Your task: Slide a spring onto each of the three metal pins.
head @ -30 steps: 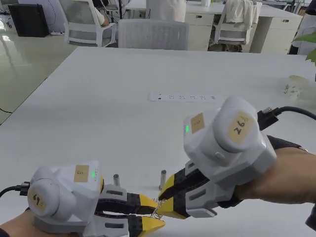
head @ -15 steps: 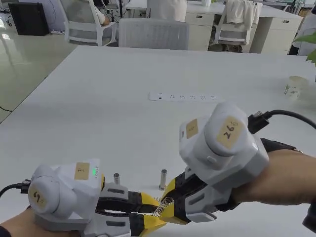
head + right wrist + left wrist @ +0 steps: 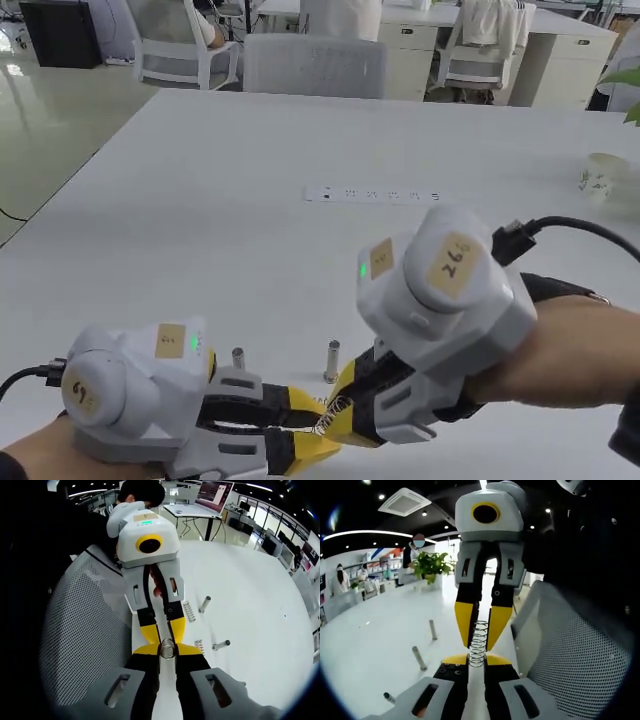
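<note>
L gripper [image 3: 475,661] & R gripper [image 3: 168,652] meet tip to tip just above the tabletop [image 3: 200,200], near its front edge, w/ one spring [image 3: 478,642] bridging them. R gripper's jaws are closed onto the spring. In the right gripper view the coil shows end-on, squeezed between the yellow pads. In the left gripper view its yellow fingers [image 3: 466,622] flank the upper coils. L gripper's jaws are almost pressed together, only a thin slit left, w/ the spring's near end caught at their tips. In the head view the spring runs slantwise btwn the two sets of tips, off the surface.

Three pins stand upright on the tabletop beside the grippers, all bare: near pin [image 3: 389,697], mid pin [image 3: 419,657], far pin [image 3: 433,629]. They're close to the tips but not touching them. A second spring [image 3: 189,611] lies flat just beside one pin, and a third spring [image 3: 200,646] lies near another. A power strip [image 3: 370,195] sits well back, mid-table.

Vs 1 s ago: the tips were butted together then, w/ only a few coils peeking low at the join. Now more of the spring's length shows, angled btwn them. R gripper's body has swung a bit twd the left one. L gripper is about where it was, and the pins & power strip haven't shifted.
</note>
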### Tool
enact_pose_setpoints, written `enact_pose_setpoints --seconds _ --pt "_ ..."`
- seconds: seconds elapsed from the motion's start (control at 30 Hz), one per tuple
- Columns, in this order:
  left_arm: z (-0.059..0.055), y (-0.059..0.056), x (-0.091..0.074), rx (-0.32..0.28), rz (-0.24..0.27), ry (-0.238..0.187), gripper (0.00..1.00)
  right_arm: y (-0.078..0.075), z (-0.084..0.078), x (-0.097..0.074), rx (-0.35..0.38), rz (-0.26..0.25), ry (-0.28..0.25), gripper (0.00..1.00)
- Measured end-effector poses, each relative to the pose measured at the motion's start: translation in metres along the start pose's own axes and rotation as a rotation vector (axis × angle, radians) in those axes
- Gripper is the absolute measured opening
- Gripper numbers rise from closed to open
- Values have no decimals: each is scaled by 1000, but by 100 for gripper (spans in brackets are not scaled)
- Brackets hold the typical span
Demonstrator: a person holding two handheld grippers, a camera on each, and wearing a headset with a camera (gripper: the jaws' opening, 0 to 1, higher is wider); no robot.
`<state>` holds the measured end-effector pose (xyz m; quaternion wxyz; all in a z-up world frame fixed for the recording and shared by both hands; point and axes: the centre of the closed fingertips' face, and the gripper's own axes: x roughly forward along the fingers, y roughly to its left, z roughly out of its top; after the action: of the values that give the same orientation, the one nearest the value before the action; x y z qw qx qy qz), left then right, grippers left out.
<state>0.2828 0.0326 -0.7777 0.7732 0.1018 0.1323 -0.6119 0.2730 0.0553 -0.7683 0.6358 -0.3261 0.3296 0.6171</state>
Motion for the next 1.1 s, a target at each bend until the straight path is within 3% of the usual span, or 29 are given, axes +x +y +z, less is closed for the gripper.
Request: enact_pose_setpoints --seconds 0.47,0.73,1.1 --pt "0 3 -2 -18 13 -4 18 -6 -4 -5 6 -15 9 8" --pt "-4 3 -4 -37 14 0 29 -18 -16 -15 31 -45 25 8" --pt "-14 6 -15 -74 44 0 36 -34 -30 -27 61 -82 41 8"
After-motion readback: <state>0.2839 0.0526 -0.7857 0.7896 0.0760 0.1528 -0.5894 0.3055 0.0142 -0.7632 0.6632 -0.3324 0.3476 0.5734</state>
